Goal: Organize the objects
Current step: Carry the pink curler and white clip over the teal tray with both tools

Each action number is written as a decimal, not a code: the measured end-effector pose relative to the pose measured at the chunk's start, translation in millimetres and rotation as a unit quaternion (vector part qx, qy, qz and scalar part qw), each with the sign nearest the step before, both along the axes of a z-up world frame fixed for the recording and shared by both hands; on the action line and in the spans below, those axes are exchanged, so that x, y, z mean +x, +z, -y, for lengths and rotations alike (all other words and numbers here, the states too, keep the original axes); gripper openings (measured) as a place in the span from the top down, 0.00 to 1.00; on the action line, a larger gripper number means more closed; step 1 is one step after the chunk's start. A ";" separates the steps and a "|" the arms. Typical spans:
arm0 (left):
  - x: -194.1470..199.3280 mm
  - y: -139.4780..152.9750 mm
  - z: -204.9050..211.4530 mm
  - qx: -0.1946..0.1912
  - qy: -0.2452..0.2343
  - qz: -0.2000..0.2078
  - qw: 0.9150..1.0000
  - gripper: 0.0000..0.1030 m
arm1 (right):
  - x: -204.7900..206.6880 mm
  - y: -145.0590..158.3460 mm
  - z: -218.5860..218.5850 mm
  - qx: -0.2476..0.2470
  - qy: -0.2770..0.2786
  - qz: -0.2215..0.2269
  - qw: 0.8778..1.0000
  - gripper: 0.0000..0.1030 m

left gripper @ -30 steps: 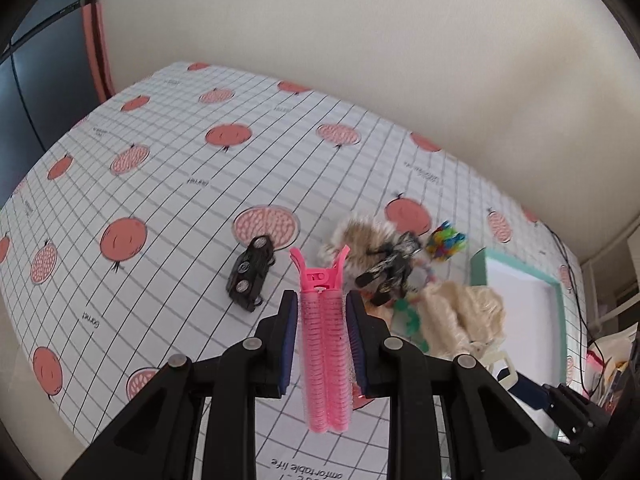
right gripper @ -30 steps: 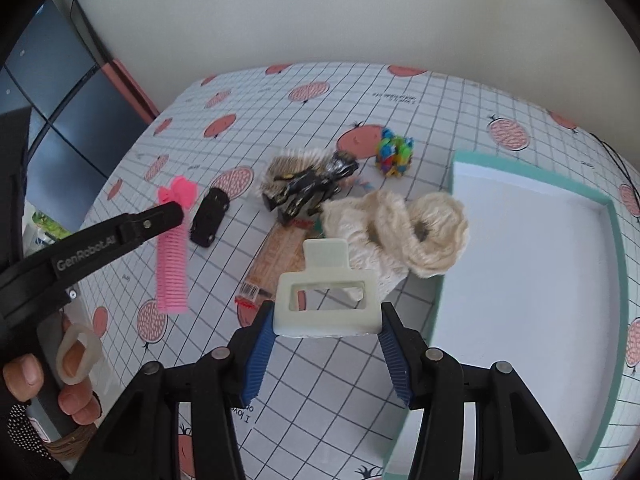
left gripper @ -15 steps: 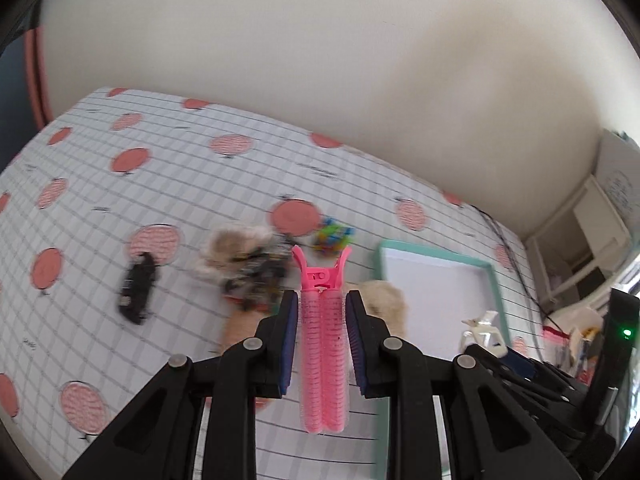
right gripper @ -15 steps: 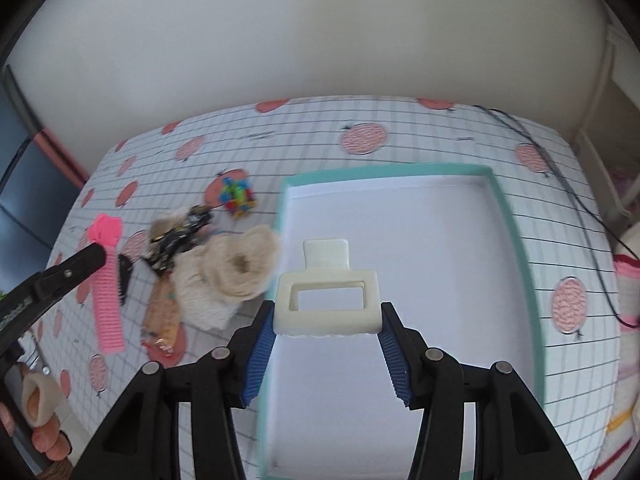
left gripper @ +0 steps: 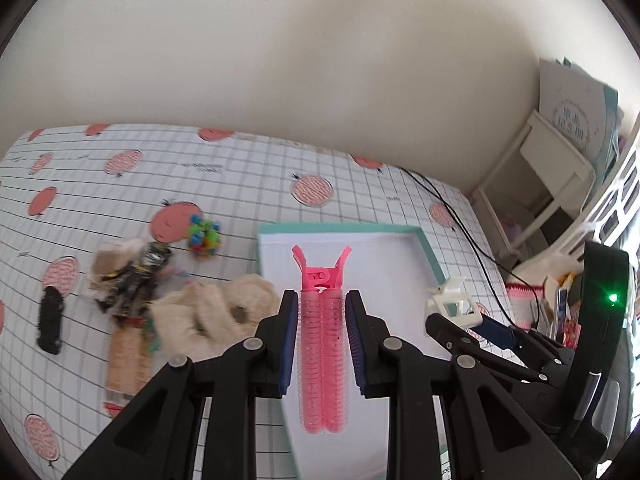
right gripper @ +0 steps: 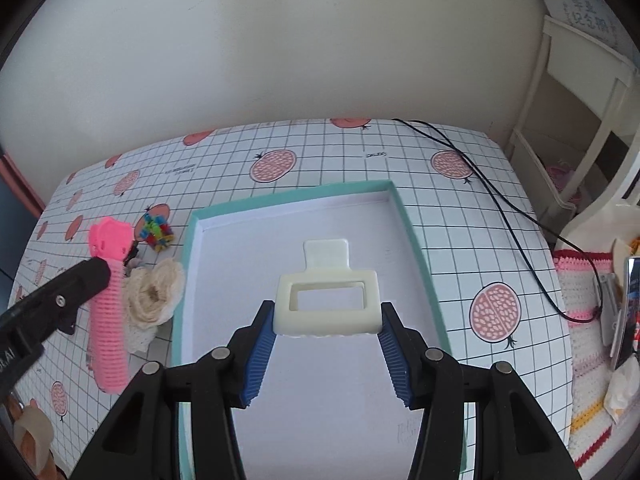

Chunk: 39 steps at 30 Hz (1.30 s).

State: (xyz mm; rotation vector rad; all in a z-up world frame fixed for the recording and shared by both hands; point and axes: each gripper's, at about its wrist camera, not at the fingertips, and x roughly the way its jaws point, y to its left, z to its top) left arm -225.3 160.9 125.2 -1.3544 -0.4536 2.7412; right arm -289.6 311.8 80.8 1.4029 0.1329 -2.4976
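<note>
My left gripper (left gripper: 322,316) is shut on a pink roller hair clip (left gripper: 322,360), held above the near left part of a teal-rimmed white tray (left gripper: 430,252). The same pink clip (right gripper: 108,308) shows at the left of the right wrist view, still left of the tray's rim (right gripper: 184,280). My right gripper (right gripper: 326,320) is shut on a cream claw clip (right gripper: 326,308), which hangs over the middle of the tray. That cream clip (left gripper: 454,304) and the right gripper appear at the right of the left wrist view.
A pile of hair things lies left of the tray: cream scrunchies (left gripper: 216,316), a black patterned clip (left gripper: 138,280), a black clip (left gripper: 50,320), a colourful bead tie (left gripper: 204,234). A black cable (right gripper: 500,208) crosses the table at right. A white shelf (left gripper: 556,168) stands beyond.
Both grippers have swung to the right with their clips. The cream clip went from beside the scrunchies to over the tray's middle; the pink clip now hangs at the tray's left part.
</note>
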 end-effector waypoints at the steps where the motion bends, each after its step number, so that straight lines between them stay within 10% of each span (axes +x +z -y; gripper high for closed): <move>1: -2.6 -4.3 -4.9 0.000 -0.006 0.002 1.000 0.76 | -1.2 -2.9 -1.9 0.003 -0.003 0.001 1.000 0.48; 18: -30.7 -81.4 -22.7 0.011 0.002 0.091 0.996 0.76 | -13.4 -59.3 -8.9 0.009 -0.019 0.054 0.998 0.48; 39: -27.7 -86.9 -16.8 0.032 0.008 0.109 0.993 0.73 | -15.0 -70.1 -2.5 0.022 -0.015 0.074 0.997 0.48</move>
